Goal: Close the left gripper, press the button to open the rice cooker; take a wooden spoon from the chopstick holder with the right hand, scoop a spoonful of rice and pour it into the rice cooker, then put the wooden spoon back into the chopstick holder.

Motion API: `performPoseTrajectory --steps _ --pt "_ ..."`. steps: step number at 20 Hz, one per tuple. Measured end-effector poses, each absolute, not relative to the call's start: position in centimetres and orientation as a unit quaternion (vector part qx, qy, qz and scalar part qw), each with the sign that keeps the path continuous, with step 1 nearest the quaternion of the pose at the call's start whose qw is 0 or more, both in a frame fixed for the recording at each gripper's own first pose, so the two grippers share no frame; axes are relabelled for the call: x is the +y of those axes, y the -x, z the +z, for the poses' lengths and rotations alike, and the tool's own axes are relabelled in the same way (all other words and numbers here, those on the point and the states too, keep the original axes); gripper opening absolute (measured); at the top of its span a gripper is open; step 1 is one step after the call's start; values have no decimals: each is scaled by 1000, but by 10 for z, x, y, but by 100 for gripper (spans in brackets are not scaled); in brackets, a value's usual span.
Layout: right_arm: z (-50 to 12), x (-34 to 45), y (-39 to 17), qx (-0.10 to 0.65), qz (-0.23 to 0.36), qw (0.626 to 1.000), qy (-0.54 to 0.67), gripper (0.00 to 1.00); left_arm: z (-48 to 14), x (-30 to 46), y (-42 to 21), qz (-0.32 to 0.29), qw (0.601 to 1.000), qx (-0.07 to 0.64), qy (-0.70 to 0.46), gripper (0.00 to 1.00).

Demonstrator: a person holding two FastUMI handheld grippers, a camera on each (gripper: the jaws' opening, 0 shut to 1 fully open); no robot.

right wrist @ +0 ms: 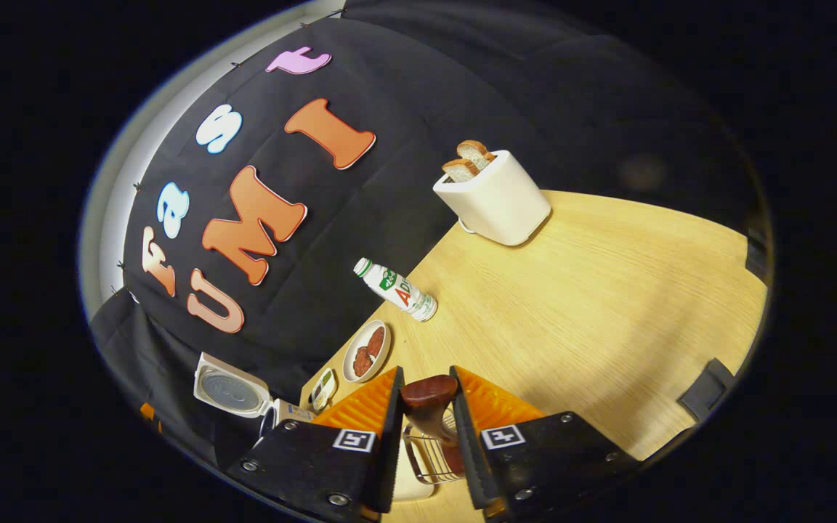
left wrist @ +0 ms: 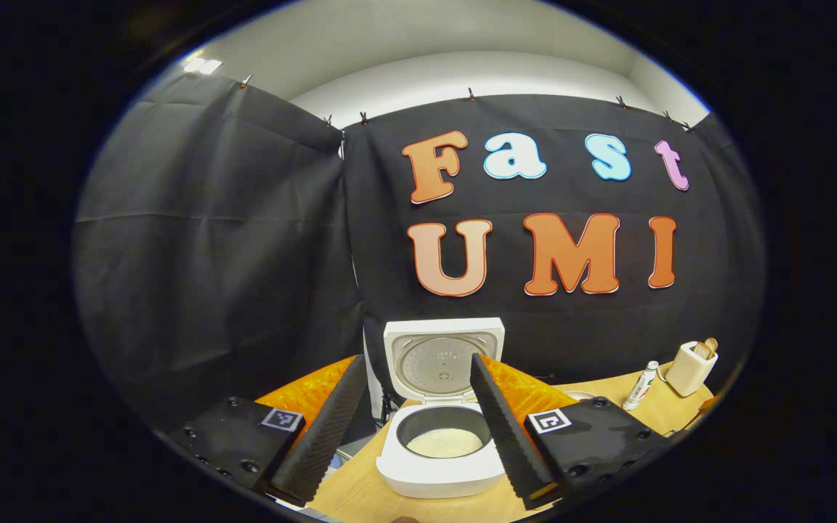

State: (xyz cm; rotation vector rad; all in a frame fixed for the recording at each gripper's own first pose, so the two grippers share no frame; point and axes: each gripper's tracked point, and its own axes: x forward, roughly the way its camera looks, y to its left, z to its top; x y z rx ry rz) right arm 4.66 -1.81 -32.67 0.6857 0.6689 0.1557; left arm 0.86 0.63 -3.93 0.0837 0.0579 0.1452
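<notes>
Right gripper view: right tongs [right wrist: 426, 421] clenched on wooden spoon [right wrist: 429, 396] handle | left tongs [left wrist: 418, 428] released, rice cooker [left wrist: 442, 436] between

We count: 1 rice cooker [left wrist: 440, 407], lid up. 1 toaster [right wrist: 495, 196] w/ 2 bread slices [right wrist: 468, 160]. 1 bottle [right wrist: 397, 289]. 1 plate [right wrist: 368, 351], approx. 2 dark pieces on it. 1 small dish [right wrist: 323, 388]. 1 wooden spoon [right wrist: 429, 407]. 1 wire chopstick holder [right wrist: 429, 457]. 1 table [right wrist: 607, 305].

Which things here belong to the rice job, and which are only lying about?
Job: rice cooker, open, rice inside; wooden spoon between the right gripper's fingers; wire chopstick holder.
Lying about: toaster with bread; bottle; plate of food.
</notes>
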Motion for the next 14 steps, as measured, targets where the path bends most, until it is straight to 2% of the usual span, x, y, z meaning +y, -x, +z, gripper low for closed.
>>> performPoseTrajectory --steps 2,5,14 --pt "-327 -15 -50 329 71 877 -344 33 -43 15 -9 86 995 34 -36 100" --pt "-321 -10 -47 328 70 884 -326 20 -45 22 -6 94 995 34 -25 100" --pt "-240 10 -35 276 86 931 -224 18 -46 44 -12 78 997 29 -7 99"
